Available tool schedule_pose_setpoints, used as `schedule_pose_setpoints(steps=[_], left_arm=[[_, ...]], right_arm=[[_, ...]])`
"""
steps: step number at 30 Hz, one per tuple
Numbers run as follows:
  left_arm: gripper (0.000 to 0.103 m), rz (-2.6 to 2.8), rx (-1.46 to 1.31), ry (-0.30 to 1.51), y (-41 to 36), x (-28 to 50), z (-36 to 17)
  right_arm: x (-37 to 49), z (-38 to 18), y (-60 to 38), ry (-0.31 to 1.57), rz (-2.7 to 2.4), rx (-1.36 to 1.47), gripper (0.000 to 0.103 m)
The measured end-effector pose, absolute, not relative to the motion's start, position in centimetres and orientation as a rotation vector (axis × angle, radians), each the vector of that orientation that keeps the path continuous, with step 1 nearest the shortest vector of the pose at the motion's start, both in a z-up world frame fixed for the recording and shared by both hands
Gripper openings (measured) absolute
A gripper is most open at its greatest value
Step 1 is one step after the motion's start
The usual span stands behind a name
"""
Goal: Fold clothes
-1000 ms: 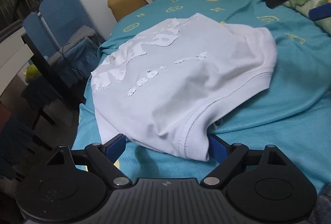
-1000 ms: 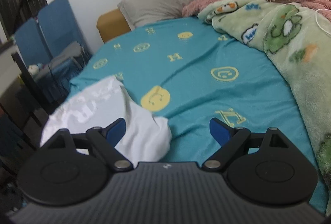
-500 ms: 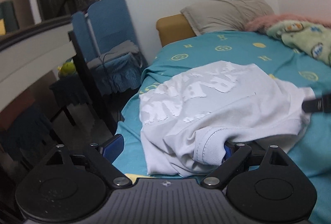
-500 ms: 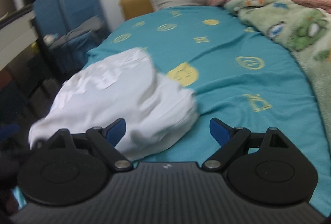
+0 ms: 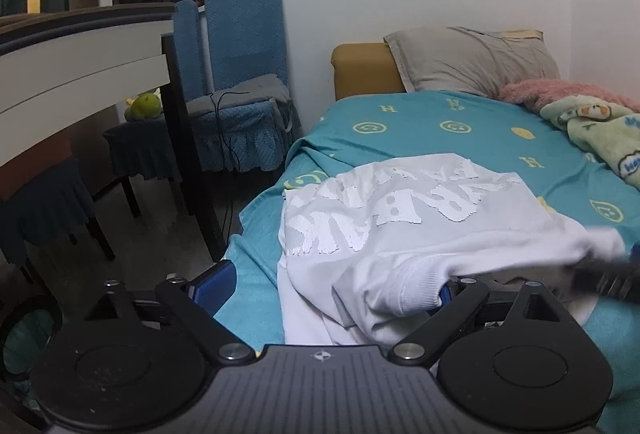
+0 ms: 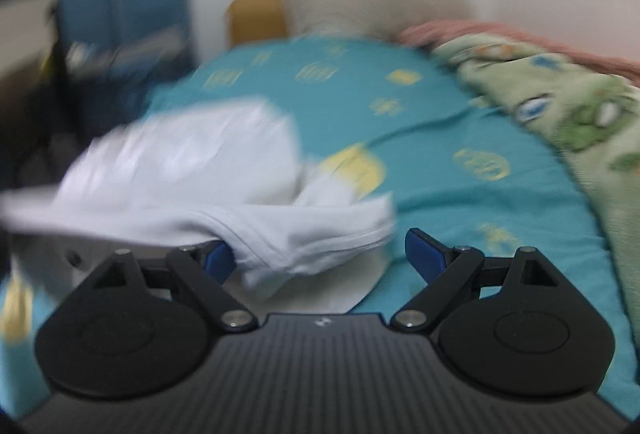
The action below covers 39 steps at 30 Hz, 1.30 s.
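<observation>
The left gripper [image 5: 326, 284] is opening wide, white T-shirt [image 5: 400, 234] cloth between its jaws, unpinched. The right gripper [image 6: 316, 254] stands apart around the shirt's edge. The shirt lies bunched on the teal bed sheet [image 5: 460, 137]; folding seems unfinished.

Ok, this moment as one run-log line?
task: fold clothes | white T-shirt bunched on teal bed sheet | left gripper opening, shirt between | right gripper open
</observation>
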<state>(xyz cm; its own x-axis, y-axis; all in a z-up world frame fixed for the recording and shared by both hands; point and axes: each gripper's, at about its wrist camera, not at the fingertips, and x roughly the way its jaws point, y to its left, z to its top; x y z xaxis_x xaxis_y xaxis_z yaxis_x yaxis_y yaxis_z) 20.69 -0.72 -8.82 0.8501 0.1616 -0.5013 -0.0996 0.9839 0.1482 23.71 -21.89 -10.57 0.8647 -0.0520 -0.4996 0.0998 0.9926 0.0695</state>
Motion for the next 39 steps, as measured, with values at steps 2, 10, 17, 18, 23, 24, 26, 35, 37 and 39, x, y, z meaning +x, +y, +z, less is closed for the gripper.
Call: schedule_pose_setpoints(steps=[2,10,17,18,23,24,26,35,37,39], left_arm=[[0.096,0.116,0.176,0.537,-1.9,20.8,-9.4],[0.098,0.168,0.236,0.535,-3.6,21.3,-10.8],[0.098,0.244,0.129,0.384,-1.5,20.0,-7.7],[0.099,0.253,0.116,0.365,-1.2,19.9,-7.1],[0.099,0.280,0.091,0.285,-0.3,19.4,-5.4],[0.099,0.284,0.087,0.279,-0.1,19.4,-5.3],[0.099,0.297,0.074,0.262,0.1,19.4,-4.9],[0.100,0.426,0.045,0.077,0.1,17.8,-3.9],[0.100,0.417,0.075,0.089,-0.3,17.5,-3.7],[0.100,0.397,0.092,0.103,-0.6,17.0,-3.5]], right_arm=[[23.1,-9.2,-23.5,0.446,-0.123,0.165,0.089],[21.6,-6.9,-25.3,0.297,-0.218,0.193,0.089],[23.9,-9.9,-25.6,0.531,-0.226,0.185,0.089],[24.3,-10.7,-25.5,0.589,-0.216,0.188,0.089],[24.9,-12.3,-25.1,0.718,-0.183,0.223,0.089],[24.7,-12.0,-25.1,0.702,-0.186,0.226,0.089],[23.9,-10.4,-25.2,0.606,-0.206,0.223,0.089],[20.2,-4.0,-25.7,0.232,-0.234,0.181,0.089],[19.7,-3.5,-25.5,0.219,-0.226,0.165,0.089],[19.2,-3.1,-25.4,0.206,-0.219,0.150,0.089]])
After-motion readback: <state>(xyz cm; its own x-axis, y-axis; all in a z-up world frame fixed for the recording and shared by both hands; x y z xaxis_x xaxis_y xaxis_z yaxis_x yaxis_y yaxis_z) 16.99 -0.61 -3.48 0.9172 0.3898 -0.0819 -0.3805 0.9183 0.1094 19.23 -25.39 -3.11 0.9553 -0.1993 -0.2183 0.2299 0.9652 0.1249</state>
